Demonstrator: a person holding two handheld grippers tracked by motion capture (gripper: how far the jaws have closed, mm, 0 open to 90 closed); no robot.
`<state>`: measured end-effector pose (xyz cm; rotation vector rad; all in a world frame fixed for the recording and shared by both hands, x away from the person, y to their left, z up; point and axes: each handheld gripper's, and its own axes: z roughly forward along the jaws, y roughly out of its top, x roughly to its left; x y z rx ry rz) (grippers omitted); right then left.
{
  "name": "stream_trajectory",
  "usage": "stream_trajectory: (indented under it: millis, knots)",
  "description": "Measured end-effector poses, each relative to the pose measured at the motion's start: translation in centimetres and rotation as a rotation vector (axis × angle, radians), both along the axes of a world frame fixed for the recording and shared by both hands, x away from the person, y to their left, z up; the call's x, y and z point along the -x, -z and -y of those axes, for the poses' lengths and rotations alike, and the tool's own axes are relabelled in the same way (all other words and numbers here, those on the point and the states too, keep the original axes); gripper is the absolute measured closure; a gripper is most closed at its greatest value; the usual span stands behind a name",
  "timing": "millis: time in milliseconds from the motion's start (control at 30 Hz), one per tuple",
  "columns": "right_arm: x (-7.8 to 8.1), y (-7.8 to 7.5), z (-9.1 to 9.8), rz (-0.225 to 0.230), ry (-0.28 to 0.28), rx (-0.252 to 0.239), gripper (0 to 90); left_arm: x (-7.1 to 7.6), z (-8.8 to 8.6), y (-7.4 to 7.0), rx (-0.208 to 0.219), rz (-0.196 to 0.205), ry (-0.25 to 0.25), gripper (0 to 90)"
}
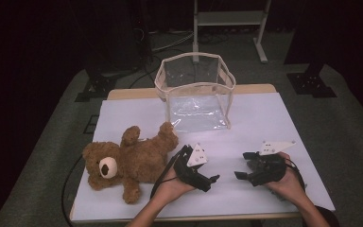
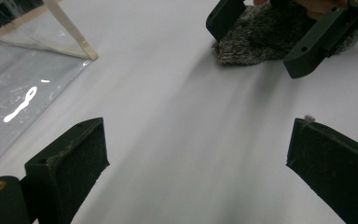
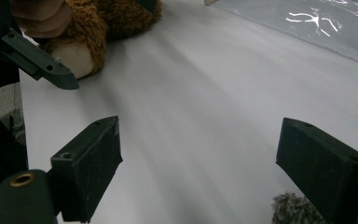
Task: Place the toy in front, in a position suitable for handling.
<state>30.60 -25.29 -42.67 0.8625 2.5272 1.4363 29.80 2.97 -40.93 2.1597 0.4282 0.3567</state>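
1. The left gripper [image 1: 213, 179] and the right gripper [image 1: 239, 174] sit low on the counter [image 1: 264, 118], closest to the person. Their tips point at each other.
2. Both grippers have their jaws wide apart. Nothing is between them, just bare white counter.
3. The teddy bear [image 1: 127, 163] lies on its back just beside the left gripper, on the side away from the right gripper. One paw [image 1: 168, 130] reaches up toward the bag.
4. The clear plastic bag [image 1: 196, 90] stands open, out past both grippers on the far side of the counter. Its mouth faces up.
5. A little grey fuzzy thing [image 2: 261, 39] lies under the right gripper. I cannot tell what it is.
6. The job looks like putting the bear in the bag. Nothing is picked up yet.
7. To do it well, turn the left gripper toward the bear and pinch a thick part, like the tummy or an arm. Fur is soft, so squeeze well or it may slip.
8. The bag is floppy. The right gripper could hold its rim [image 1: 227, 75] so the mouth stays open.
9. Lift the bear high over the rim, then lower it in slowly.
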Motion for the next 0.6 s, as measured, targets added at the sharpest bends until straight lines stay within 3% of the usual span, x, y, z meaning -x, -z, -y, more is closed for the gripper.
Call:
stream_trajectory:
  millis: [267,600]
  knots:
    - [-0.2,0.2,0.3,-0.003,0.000,-0.005,12.4,0.3,0.1,-0.2,-0.013,0.012,0.033,6.1]
    - [0.4,-0.2,0.3,0.012,0.010,-0.002,12.4,0.7,-0.8,-2.3,-0.008,0.065,0.091,10.0]
